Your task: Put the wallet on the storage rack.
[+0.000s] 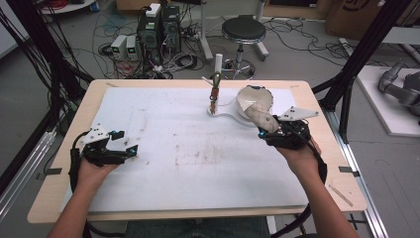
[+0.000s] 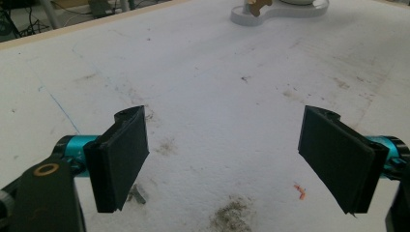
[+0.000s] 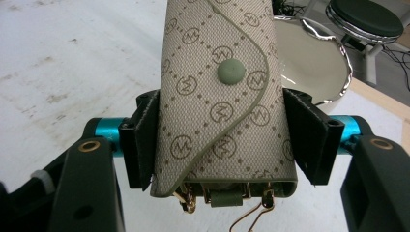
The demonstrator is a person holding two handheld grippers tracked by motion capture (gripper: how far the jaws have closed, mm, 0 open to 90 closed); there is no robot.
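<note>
A beige key pouch (image 3: 220, 101) with a monogram print, a round snap and gold hooks at its lower end sits between the jaws of my right gripper (image 3: 220, 140), which is shut on its sides. In the high view the pouch (image 1: 262, 119) is lifted just in front of a white bowl-shaped dish (image 1: 255, 101) at the back right, with the right gripper (image 1: 270, 130) below it. My left gripper (image 1: 128, 145) rests at the left of the white mat (image 1: 188, 148). It is open, and its pads (image 2: 121, 154) have nothing between them.
A white stand (image 1: 214, 110) with an upright clip holder sits at the back centre beside the dish. The dish's silver rim (image 3: 338, 53) is close behind the pouch. A stool (image 1: 242, 30) and cables lie on the floor beyond the table's far edge.
</note>
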